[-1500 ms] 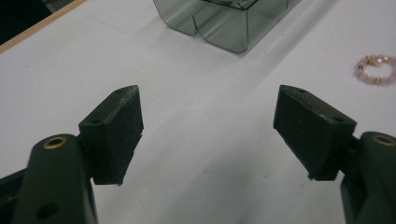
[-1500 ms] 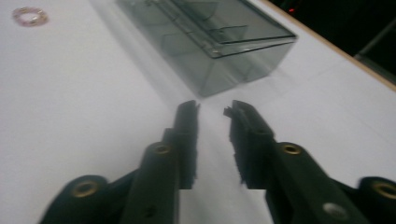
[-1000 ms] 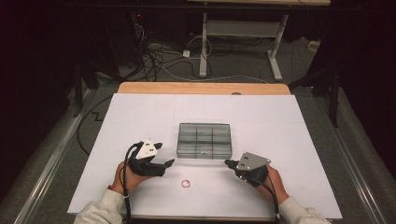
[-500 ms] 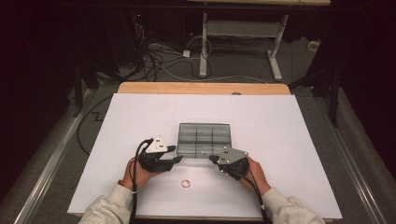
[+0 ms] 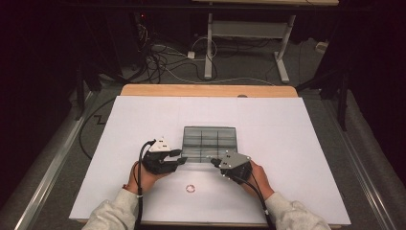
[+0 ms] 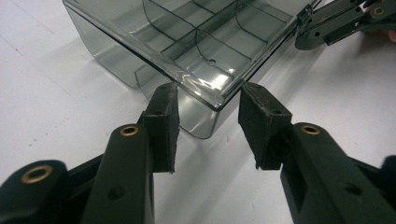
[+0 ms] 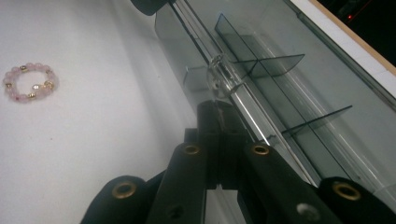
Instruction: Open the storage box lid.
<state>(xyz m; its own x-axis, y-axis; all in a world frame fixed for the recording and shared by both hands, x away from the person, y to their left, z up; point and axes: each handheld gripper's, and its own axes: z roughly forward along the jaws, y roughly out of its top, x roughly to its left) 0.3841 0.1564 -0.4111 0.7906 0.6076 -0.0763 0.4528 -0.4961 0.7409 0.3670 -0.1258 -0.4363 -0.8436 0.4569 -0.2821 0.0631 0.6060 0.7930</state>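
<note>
Two hand-held grippers meet at the near edge of a smoky clear plastic compartment box (image 5: 209, 142), which sits about mid-surface on the white sheet-covered surface (image 5: 297, 143). High view: left hand-held gripper (image 5: 181, 160) at the box's near left corner, right hand-held gripper (image 5: 215, 163) at its near edge, further right. Small pink beaded bracelet (image 5: 190, 189) lies alone nearer the surface's front edge, apart from both. Wood strip shows along the far edge; beyond it a dark room, tangled cables on the floor, a white-legged table frame.

Left gripper view: left hand-held gripper (image 6: 208, 121) stands open, jaws straddling the box's corner without touching it, likely placed to steady the box. Dividers visible inside; compartments look empty. The other gripper sits at the far end of the box's near edge.

Right gripper view: right hand-held gripper (image 7: 219, 116) has jaws pressed together on the small clear latch tab (image 7: 219, 79) at the box's (image 7: 299, 79) front edge, probably to unclip the lid. Bracelet (image 7: 31, 82) lies well off to one side.
</note>
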